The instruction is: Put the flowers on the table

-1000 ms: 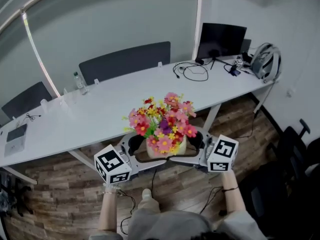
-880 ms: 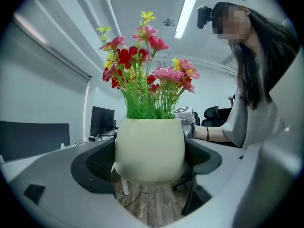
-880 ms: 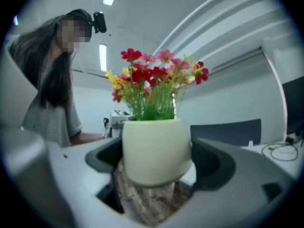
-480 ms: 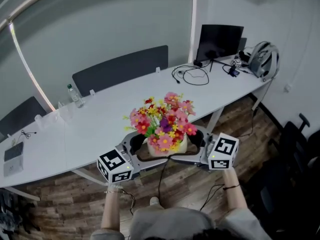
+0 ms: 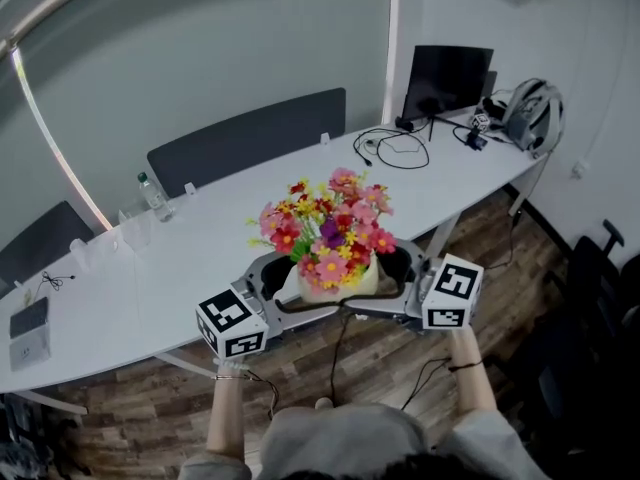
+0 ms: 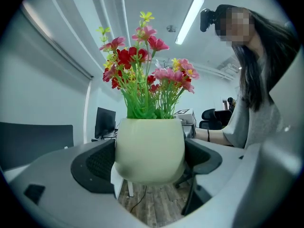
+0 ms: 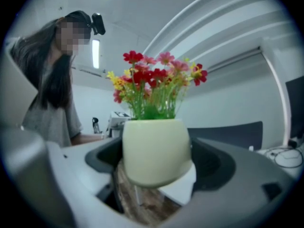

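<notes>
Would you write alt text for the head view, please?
The left gripper and right gripper hold a pot of flowers between them, in the air by the near edge of a white table. A monitor, cables and bottle sit on it.

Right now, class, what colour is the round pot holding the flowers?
Pale cream, unpatterned; the round pot shows best in the left gripper view.

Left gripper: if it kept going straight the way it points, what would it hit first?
The left gripper meets the cream flower pot clamped in its jaws; just beyond, probably the right gripper facing it.
</notes>
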`<action>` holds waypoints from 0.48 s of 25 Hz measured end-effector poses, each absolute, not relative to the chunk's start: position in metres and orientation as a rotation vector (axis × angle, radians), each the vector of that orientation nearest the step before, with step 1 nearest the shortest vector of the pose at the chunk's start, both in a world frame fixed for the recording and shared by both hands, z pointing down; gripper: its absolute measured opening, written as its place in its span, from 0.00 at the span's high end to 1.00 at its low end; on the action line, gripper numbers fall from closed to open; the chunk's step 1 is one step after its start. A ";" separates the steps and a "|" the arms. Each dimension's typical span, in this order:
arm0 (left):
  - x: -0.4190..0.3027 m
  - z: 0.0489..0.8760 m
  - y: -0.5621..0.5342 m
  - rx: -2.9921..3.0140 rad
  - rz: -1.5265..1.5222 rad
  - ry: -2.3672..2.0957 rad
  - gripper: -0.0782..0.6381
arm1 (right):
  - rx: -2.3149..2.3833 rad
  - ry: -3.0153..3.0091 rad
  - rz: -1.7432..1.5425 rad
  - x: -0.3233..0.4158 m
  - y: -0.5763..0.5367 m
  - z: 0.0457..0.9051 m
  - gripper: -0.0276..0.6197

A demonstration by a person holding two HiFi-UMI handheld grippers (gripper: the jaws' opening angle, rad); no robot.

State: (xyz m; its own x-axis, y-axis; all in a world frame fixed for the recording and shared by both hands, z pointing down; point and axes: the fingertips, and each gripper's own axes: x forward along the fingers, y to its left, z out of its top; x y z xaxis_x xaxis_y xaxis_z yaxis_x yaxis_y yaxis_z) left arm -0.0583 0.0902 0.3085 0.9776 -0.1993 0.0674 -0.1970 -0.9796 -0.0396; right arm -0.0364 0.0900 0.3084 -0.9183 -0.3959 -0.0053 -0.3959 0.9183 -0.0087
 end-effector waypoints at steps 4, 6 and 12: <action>-0.063 0.311 0.081 -3.099 -0.111 0.286 0.27 | -0.665 3.050 -0.009 -0.041 0.082 0.311 0.27; -0.067 0.313 0.079 -3.118 -0.104 0.268 0.27 | -0.684 3.046 -0.032 -0.045 0.080 0.312 0.27; -0.082 0.315 0.054 -3.142 -0.088 0.271 0.27 | -0.686 3.048 -0.064 -0.058 0.054 0.315 0.27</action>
State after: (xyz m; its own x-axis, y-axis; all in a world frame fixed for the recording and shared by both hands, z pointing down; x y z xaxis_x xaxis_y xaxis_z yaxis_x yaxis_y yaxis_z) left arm -0.0816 0.0544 0.3155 0.9837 -0.1709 0.0566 -0.1716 -0.9851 0.0081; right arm -0.0584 0.0545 0.3148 -0.9034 -0.4287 -0.0075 -0.4280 0.9027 -0.0436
